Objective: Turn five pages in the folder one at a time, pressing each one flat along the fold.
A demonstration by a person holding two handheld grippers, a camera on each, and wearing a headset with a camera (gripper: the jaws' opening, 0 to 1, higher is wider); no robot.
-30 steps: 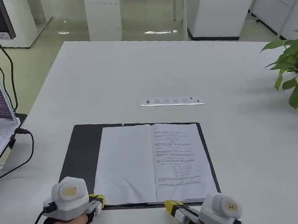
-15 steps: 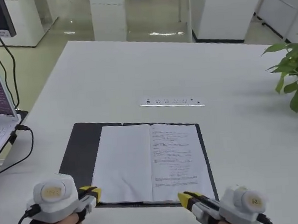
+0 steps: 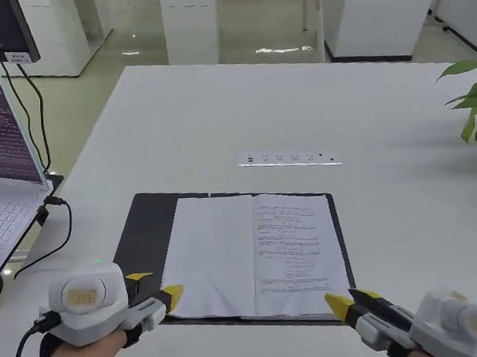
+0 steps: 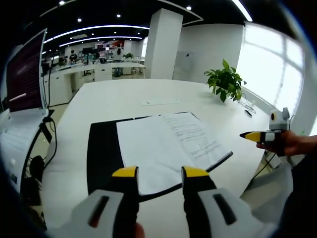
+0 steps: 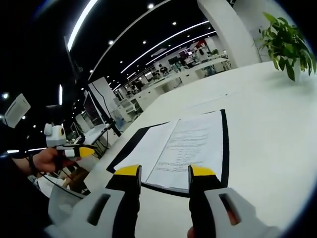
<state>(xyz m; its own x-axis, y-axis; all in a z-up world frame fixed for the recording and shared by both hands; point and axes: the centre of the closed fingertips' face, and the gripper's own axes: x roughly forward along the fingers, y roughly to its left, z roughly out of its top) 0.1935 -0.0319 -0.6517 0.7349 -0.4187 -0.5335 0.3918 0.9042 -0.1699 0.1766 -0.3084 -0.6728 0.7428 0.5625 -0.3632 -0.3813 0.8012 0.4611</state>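
The black folder [image 3: 144, 231] lies open on the white table, a blank sheet [image 3: 210, 252] on its left and a printed page [image 3: 294, 251] on its right. My left gripper [image 3: 156, 285] hovers open at the folder's lower left corner, nothing between its yellow fingertips. My right gripper [image 3: 353, 300] is open just off the lower right corner. In the left gripper view the open gripper [image 4: 159, 172] faces the folder [image 4: 101, 153], with the right gripper [image 4: 260, 136] off to the right. In the right gripper view the open gripper [image 5: 165, 171] faces the printed page [image 5: 190, 144].
A laptop [image 3: 7, 183] with a dark cable [image 3: 61, 228] sits at the table's left edge. A white power strip [image 3: 289, 158] lies behind the folder. A green plant [image 3: 474, 94] stands at the far right. The table's front edge is just below both grippers.
My right gripper has slid right from the folder's bottom middle to its lower right corner. The left one stays near the lower left corner. No page has moved.
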